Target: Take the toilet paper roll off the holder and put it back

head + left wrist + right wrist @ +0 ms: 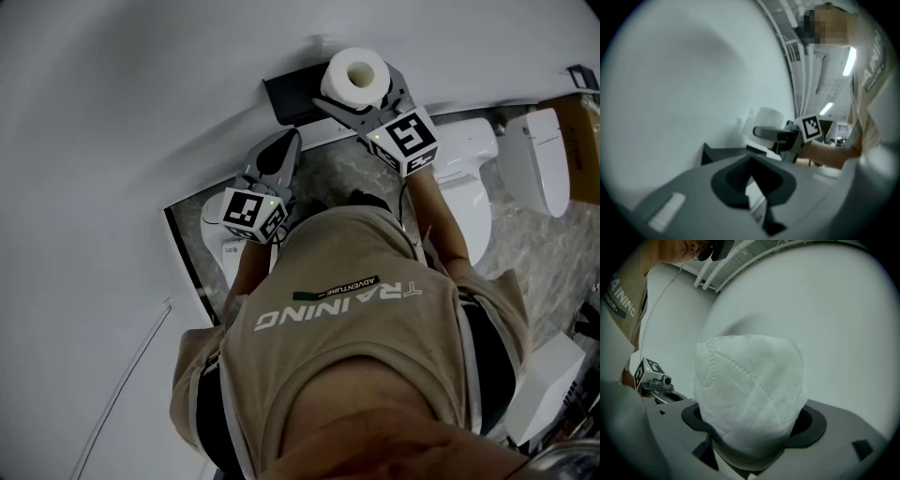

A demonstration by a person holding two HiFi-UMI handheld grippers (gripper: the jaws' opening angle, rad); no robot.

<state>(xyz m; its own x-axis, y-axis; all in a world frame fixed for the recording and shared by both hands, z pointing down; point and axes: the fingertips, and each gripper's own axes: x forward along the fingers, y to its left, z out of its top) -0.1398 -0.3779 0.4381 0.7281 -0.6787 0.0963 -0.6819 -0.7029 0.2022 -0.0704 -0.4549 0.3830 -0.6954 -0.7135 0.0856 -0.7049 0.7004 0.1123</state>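
The white toilet paper roll (354,73) is off the wall, and my right gripper (362,94) is shut on it, one jaw on each side. In the right gripper view the embossed roll (750,390) fills the space between the dark pads (813,425), close to the white wall. The black holder (292,96) is mounted on the wall just left of the roll. My left gripper (279,150) hangs lower left of the holder, shut with nothing in it. From the left gripper view I see the roll (768,120) in the right gripper (774,133) beyond the holder (723,153).
A white toilet (473,178) stands right of my right arm, with another white fixture (539,159) beyond it on the grey marble floor (534,234). The curved white wall (131,112) takes up the left. My torso in a tan shirt (356,356) blocks the lower view.
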